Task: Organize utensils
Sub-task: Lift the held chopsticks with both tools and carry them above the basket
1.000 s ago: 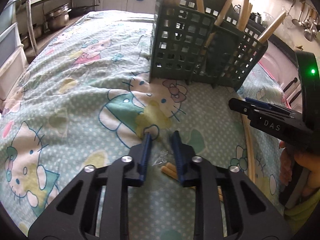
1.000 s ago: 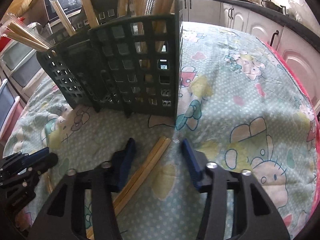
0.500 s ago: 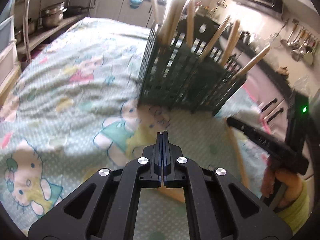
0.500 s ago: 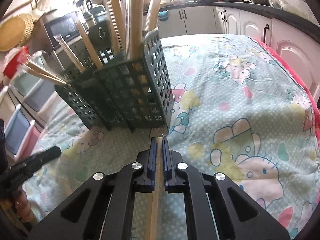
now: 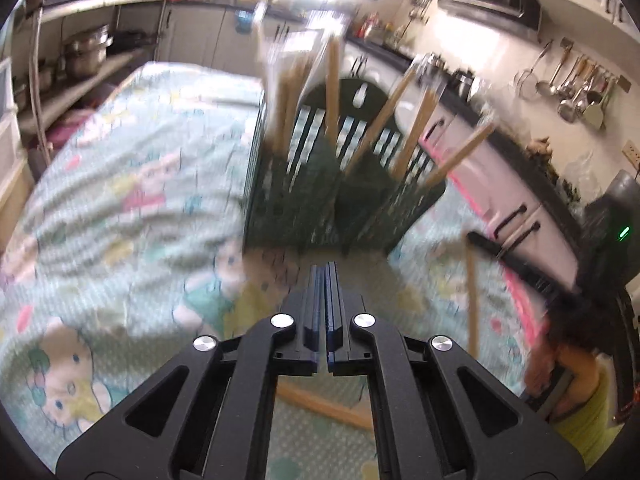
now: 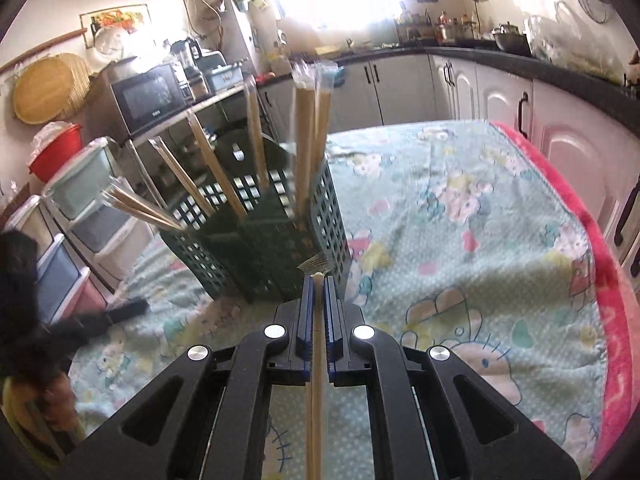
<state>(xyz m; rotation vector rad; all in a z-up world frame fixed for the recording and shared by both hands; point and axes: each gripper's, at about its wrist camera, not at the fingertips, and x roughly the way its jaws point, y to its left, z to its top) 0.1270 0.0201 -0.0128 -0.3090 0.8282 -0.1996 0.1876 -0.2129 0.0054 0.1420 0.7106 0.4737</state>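
Inside the green basket (image 6: 256,248) stand wrapped chopsticks (image 6: 306,144); right gripper (image 6: 318,280) clamps another pair (image 6: 316,400), left gripper (image 5: 325,270) closed.

The utensil basket (image 6: 256,240) stands on the tabletop (image 6: 460,240), chopstick pairs (image 6: 308,140) upright and leaning in its compartments. The right tongs (image 6: 318,280) sit just before the basket, a chopstick pair (image 6: 316,400) running back between them. The left tongs (image 5: 324,270) are off to their left, another pair (image 5: 320,404) under them.
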